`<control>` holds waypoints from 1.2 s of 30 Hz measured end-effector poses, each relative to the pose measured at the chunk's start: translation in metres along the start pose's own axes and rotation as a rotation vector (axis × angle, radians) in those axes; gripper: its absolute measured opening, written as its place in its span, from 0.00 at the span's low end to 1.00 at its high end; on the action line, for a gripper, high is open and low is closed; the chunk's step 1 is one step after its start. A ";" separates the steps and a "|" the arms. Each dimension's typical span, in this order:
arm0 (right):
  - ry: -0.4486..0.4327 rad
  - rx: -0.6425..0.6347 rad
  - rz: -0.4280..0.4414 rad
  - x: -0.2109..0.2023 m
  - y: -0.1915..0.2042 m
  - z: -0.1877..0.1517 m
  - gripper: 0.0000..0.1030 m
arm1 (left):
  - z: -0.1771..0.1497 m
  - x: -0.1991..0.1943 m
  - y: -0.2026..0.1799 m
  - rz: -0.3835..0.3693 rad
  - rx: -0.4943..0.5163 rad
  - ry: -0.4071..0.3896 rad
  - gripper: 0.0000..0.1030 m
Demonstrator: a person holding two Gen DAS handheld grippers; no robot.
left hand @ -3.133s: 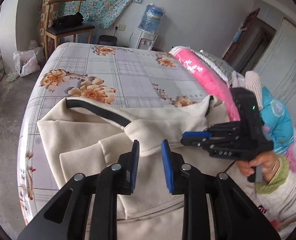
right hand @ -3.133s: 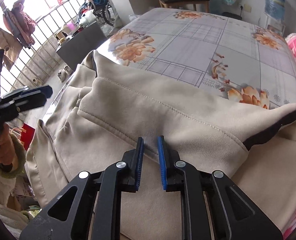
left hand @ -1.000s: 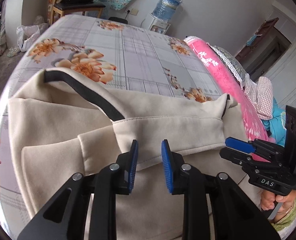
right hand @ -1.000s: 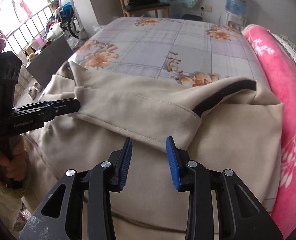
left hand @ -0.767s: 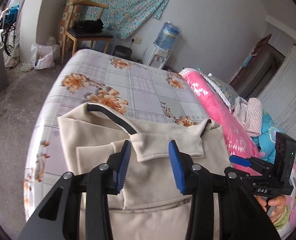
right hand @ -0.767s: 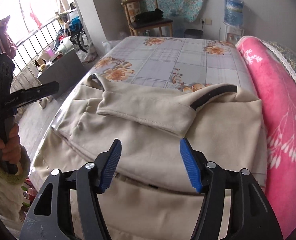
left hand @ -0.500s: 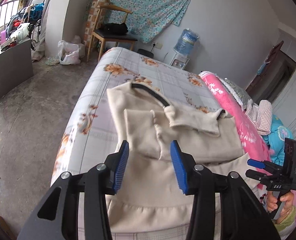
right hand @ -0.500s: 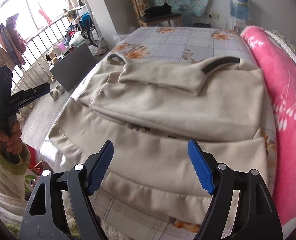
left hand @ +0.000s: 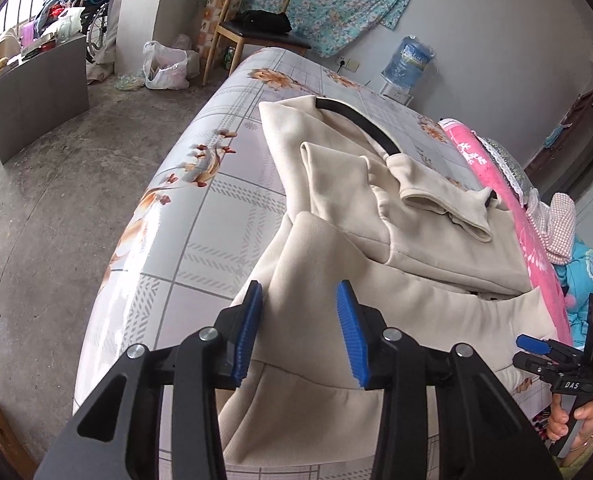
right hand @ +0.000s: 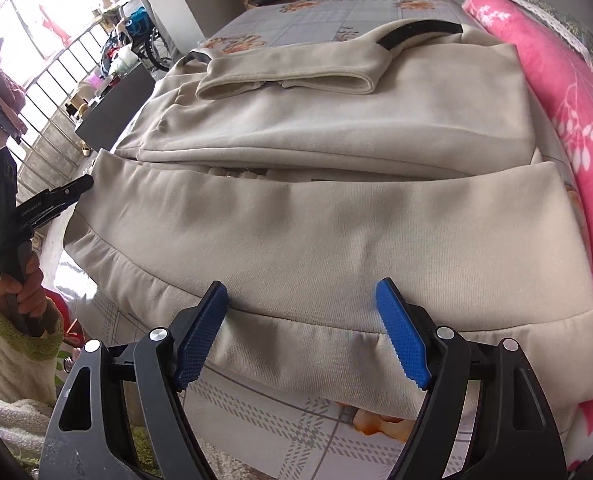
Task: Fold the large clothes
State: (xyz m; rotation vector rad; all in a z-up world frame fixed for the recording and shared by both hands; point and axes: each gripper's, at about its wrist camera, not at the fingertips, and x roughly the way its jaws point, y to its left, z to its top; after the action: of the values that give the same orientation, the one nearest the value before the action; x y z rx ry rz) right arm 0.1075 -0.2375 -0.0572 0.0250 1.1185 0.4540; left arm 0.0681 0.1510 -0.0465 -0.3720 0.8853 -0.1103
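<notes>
A large beige coat [left hand: 416,312] lies on the bed, black collar [left hand: 360,128] at the far end. One sleeve [right hand: 288,76] lies folded across the chest. My left gripper [left hand: 299,286] hovers over the coat's near left hem corner. Its jaws are apart and closing, and the pads touch no cloth. My right gripper [right hand: 301,285] stands wide open just above the hem band of the coat [right hand: 336,220], near its middle. Each hand-held gripper shows in the other's view: the right gripper [left hand: 532,350] beside the bed, the left gripper [right hand: 76,184] at the coat's left edge.
The bed [left hand: 200,200] has a glossy floral sheet. A pink blanket [right hand: 568,100] runs along its right side. A wooden chair [left hand: 256,20], a water bottle [left hand: 410,60] and a grey cabinet [left hand: 36,92] stand on the concrete floor beyond.
Both grippers let go of the sleeve, now folded over the chest, and drew back to the hem at the near end of the bed. Their jaws now stand wider, the right much wider.
</notes>
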 end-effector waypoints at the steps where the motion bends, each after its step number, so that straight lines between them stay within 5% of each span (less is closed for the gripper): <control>1: 0.001 -0.003 -0.003 0.000 0.000 0.000 0.71 | 0.001 -0.001 -0.001 -0.022 0.001 -0.003 0.36; 9: 0.001 -0.006 -0.009 0.001 0.001 -0.001 0.71 | 0.022 0.029 0.002 0.002 -0.024 0.033 0.36; 16: -0.008 -0.010 -0.014 0.002 0.002 -0.002 0.71 | 0.015 0.010 -0.022 -0.139 0.087 -0.009 0.34; 23: -0.007 -0.018 -0.016 0.003 0.004 0.000 0.72 | 0.016 0.033 -0.001 -0.088 -0.010 0.054 0.34; 30: -0.015 -0.018 -0.016 0.003 0.005 -0.001 0.72 | 0.009 0.027 -0.028 -0.011 0.106 0.081 0.34; 36: -0.032 0.026 0.006 -0.006 -0.004 -0.003 0.72 | -0.006 0.035 -0.043 0.195 0.185 0.091 0.34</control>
State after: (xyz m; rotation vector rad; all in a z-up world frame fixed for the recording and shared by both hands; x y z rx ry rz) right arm 0.1038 -0.2438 -0.0543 0.0583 1.0932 0.4432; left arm 0.0876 0.1009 -0.0602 -0.1075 0.9883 -0.0293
